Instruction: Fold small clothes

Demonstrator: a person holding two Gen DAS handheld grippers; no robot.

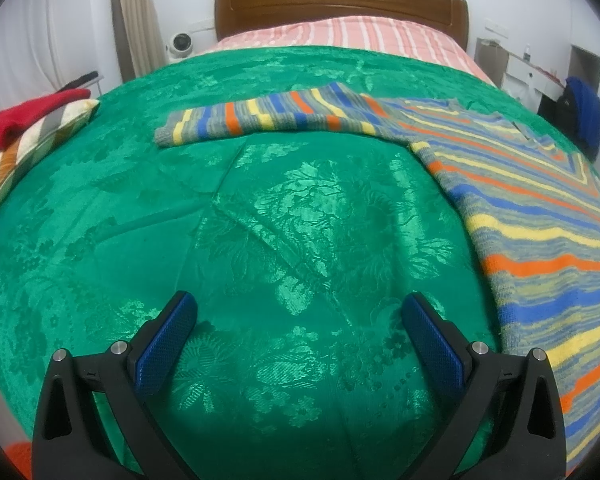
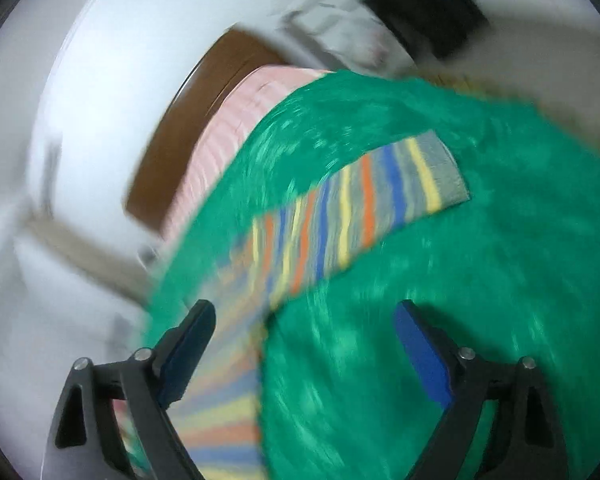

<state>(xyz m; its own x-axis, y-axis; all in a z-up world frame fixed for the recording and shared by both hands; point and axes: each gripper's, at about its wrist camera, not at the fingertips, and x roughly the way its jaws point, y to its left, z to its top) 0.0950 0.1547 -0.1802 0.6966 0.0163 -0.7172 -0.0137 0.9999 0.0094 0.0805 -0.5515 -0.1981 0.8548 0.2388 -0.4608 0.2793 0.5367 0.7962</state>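
Striped knit sweater (image 1: 540, 216) is laid flat on the green bedspread (image 1: 260, 220), seen at the right side of the left wrist view. Body's long axis is run from the near right edge of frame up toward the headboard (image 1: 340, 4), hem end nearest the camera. One sleeve (image 1: 268, 116) is stretched out sideways from the shoulder, pointed left across the bed, cuff at its far left end; sleeve axis is set roughly at right angles to the body. Stripes are seen in orange, blue, yellow and grey. In the right wrist view, heavily motion-blurred, the other sleeve (image 2: 364, 204) is pointed up and right with its grey cuff at the far end, and the sweater body is run down to the lower left of frame, under the left finger. Left gripper (image 1: 298, 312) is held wide apart over bare bedspread, nothing between its blue pads (image 1: 164, 344), just left of the sweater's hem edge; contact with the fabric is not shown. Right gripper (image 2: 306, 320) is likewise spread wide, nothing clamped; whether cloth is touched cannot be told through the blur. Beyond the bedspread a pink striped sheet (image 1: 340, 36) is exposed below the headboard. A striped pillow (image 1: 32, 144) with a red garment (image 1: 24, 114) on top is placed at the bed's left edge.
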